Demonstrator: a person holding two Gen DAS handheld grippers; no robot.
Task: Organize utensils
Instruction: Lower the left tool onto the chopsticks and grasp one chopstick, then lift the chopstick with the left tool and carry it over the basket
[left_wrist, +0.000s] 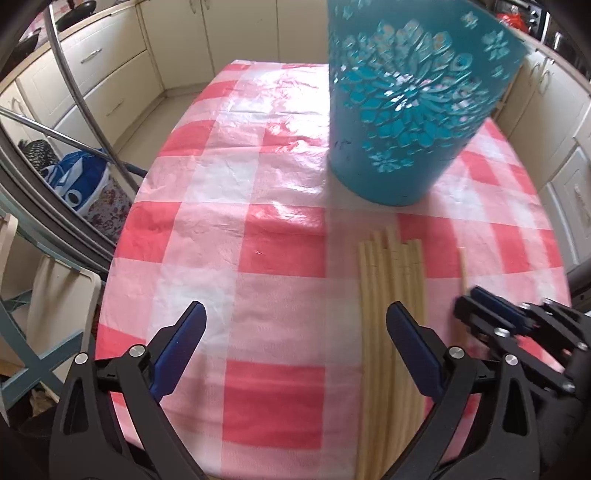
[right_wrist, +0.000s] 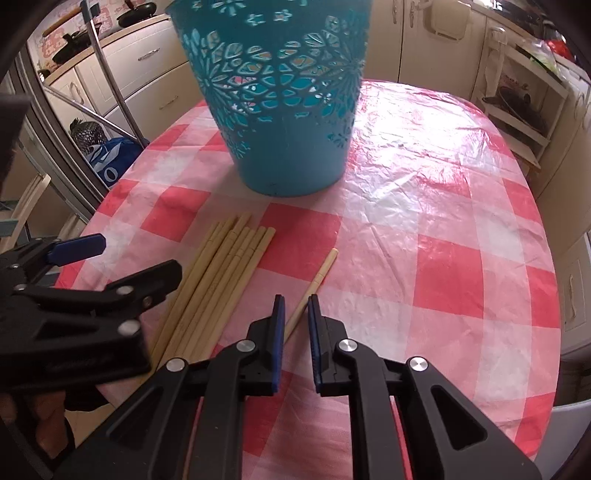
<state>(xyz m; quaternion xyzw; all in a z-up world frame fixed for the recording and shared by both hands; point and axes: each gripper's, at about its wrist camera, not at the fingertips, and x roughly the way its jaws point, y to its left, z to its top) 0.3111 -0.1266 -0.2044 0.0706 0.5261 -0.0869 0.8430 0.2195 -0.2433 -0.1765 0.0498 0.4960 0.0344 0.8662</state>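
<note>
Our right gripper has its jaws nearly closed, only a narrow gap left, and a single chopstick runs into that gap from above. We cannot tell whether the blue pads already press on it. Our left gripper has its jaws spread wide and holds nothing; its right finger sits over the bundle of chopsticks.

The bundle lies flat on the tabletop, its pale bamboo sticks side by side and nearly parallel, their ends uneven toward the teal holder. The single chopstick lies apart, just to the right of the bundle. The holder stands upright beyond the sticks, a plastic cup with cut-out flower patterns, on the red-and-white checked cloth.
</note>
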